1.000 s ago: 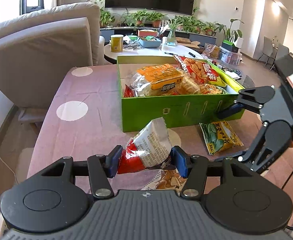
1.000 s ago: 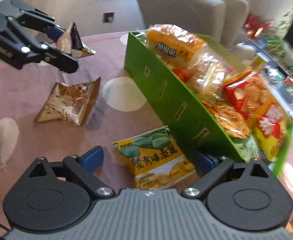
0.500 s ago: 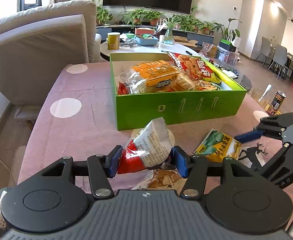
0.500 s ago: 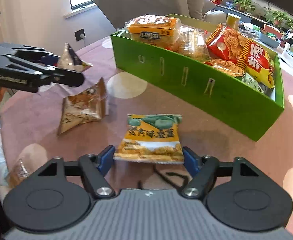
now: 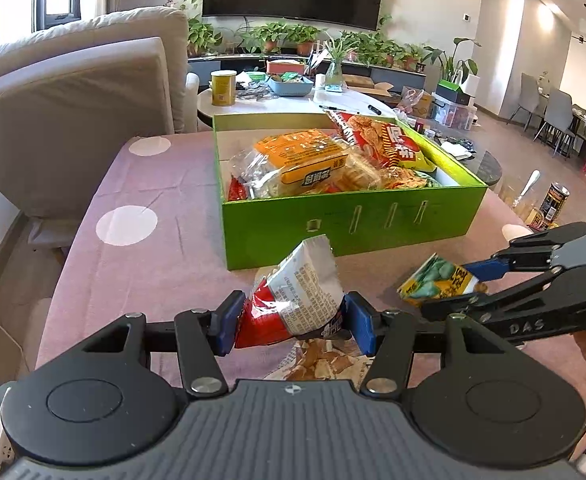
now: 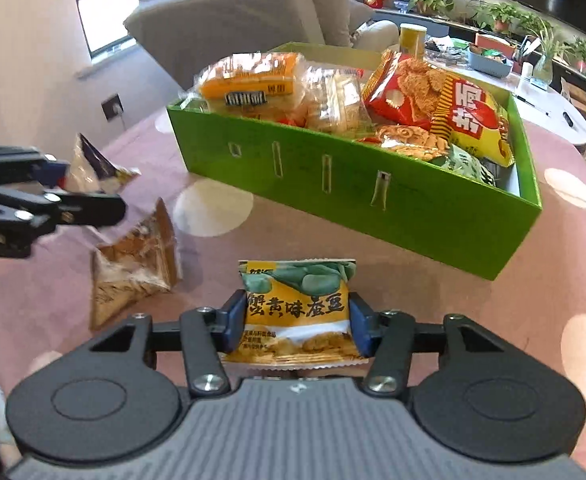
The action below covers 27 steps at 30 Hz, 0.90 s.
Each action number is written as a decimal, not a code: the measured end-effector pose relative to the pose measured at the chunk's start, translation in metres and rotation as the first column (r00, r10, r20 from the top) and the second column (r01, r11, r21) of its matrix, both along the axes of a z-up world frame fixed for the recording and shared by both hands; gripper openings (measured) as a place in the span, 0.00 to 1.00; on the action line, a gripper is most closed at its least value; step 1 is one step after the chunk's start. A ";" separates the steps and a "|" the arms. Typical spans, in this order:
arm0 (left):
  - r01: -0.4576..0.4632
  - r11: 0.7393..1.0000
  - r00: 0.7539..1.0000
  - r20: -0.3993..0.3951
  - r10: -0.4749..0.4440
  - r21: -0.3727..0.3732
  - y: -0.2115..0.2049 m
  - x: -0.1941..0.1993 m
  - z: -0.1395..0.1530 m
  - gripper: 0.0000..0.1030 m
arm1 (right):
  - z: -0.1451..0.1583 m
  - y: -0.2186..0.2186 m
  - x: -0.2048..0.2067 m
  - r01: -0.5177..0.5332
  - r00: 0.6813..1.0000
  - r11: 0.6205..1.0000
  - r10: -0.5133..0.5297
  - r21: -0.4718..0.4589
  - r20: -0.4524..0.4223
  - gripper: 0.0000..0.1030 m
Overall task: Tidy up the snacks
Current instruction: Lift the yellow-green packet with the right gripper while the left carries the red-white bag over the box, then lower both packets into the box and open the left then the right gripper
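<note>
My left gripper (image 5: 291, 326) is shut on a red and white snack packet (image 5: 293, 304), held above the table in front of the green box (image 5: 353, 220). My right gripper (image 6: 295, 324) is shut on a yellow and green bean snack packet (image 6: 297, 312), lifted off the table; it also shows in the left wrist view (image 5: 439, 284). The green box (image 6: 373, 196) holds several snack bags, among them an orange bread pack (image 6: 253, 80) and a red and yellow chip bag (image 6: 445, 108). A brown cracker packet (image 6: 133, 264) lies on the table below my left gripper (image 6: 73, 196).
The table has a pink cloth with white dots (image 5: 133, 224). A grey sofa (image 5: 73, 100) stands to the left. A round white table (image 5: 293, 100) with a yellow can and clutter stands behind the box. A dark can (image 5: 553, 204) stands at the right.
My right gripper has closed on the yellow and green packet and lifted it off the table. My left gripper still holds the red and white packet, nearly in place.
</note>
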State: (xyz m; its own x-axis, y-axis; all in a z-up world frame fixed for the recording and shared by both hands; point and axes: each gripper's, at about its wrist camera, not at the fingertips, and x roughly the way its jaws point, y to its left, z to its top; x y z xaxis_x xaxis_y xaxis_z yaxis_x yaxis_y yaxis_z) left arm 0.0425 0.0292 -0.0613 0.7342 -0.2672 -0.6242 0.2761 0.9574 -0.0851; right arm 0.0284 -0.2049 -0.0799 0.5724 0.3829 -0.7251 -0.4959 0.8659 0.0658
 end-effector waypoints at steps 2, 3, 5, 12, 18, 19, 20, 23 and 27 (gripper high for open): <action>0.004 1.000 1.000 0.000 -0.004 0.002 -0.002 0.000 0.001 0.50 | 0.006 -0.004 -0.003 0.022 1.000 0.999 -0.023 0.032 0.015 0.80; 0.006 1.000 1.000 0.001 -0.006 0.003 -0.003 0.001 0.001 0.50 | 0.010 -0.007 -0.004 0.028 0.999 0.998 -0.029 0.054 0.020 0.80; 0.010 1.000 1.000 0.006 -0.010 0.001 -0.004 0.000 0.003 0.50 | 0.018 -0.011 -0.007 0.039 0.999 0.995 -0.042 0.094 0.030 0.80; 0.037 0.999 0.998 0.051 -0.037 0.001 -0.014 0.003 0.020 0.50 | 0.046 -0.018 0.000 0.091 0.988 0.977 -0.112 0.193 0.102 0.80; 0.065 0.998 0.992 0.109 -0.065 -0.004 -0.026 0.014 0.043 0.50 | 0.061 -0.019 0.012 0.130 0.977 0.961 -0.166 0.245 0.133 0.80; 0.066 0.998 0.991 0.118 -0.065 -0.006 -0.028 0.017 0.047 0.50 | 0.063 -0.018 0.013 0.137 0.975 0.958 -0.175 0.252 0.138 0.80; 0.067 0.998 0.990 0.127 -0.066 -0.009 -0.029 0.021 0.051 0.50 | 0.065 -0.018 0.016 0.145 0.972 0.955 -0.186 0.258 0.142 0.80; 0.059 0.998 0.989 0.140 -0.056 -0.018 -0.031 0.035 0.060 0.50 | 0.072 -0.018 0.022 0.163 0.965 0.947 -0.211 0.277 0.155 0.80; 0.045 0.999 0.989 0.144 -0.041 -0.023 -0.034 0.056 0.068 0.50 | 0.079 -0.016 0.031 0.189 0.952 0.942 -0.245 0.279 0.181 0.80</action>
State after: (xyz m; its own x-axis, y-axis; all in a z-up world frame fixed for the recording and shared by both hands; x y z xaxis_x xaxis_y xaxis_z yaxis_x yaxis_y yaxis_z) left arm 0.0982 -0.0046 0.0068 0.8031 -0.3152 -0.5056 0.3281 0.9423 -0.0663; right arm 0.0593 -0.2208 -0.0009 0.7908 0.3882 -0.4733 -0.3245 0.9215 0.2136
